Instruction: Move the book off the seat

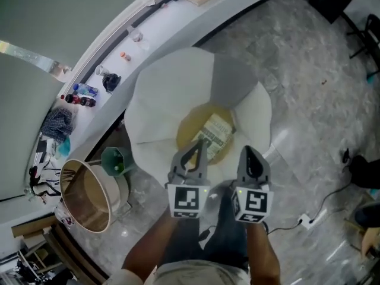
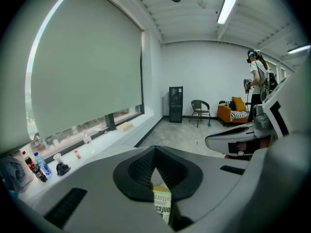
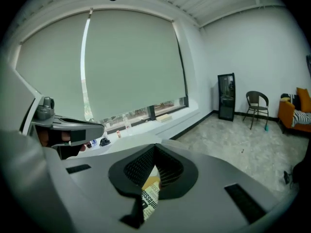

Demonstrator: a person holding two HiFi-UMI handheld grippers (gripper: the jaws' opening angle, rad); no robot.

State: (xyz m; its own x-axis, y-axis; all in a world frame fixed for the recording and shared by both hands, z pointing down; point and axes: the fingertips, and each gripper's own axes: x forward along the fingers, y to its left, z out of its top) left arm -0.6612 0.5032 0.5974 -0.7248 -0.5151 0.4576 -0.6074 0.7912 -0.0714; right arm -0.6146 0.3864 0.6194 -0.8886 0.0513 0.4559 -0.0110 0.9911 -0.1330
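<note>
Left tool (image 1: pixel 199 144), right tool (image 1: pixel 247 151) both clenched, empty, above book (image 1: pixel 215 130) on seat (image 1: pixel 189 132). Prob. light, thin, floppy paperback w/ slick cover; best pinched at near edge.

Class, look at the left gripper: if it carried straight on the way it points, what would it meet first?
Most likely the book on the yellow seat, lying just ahead of the shut left gripper. Depth is unclear: it might pass over it to the chair's white back.

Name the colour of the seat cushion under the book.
Mustard yellow seat cushion, clearest in the head view.
</note>
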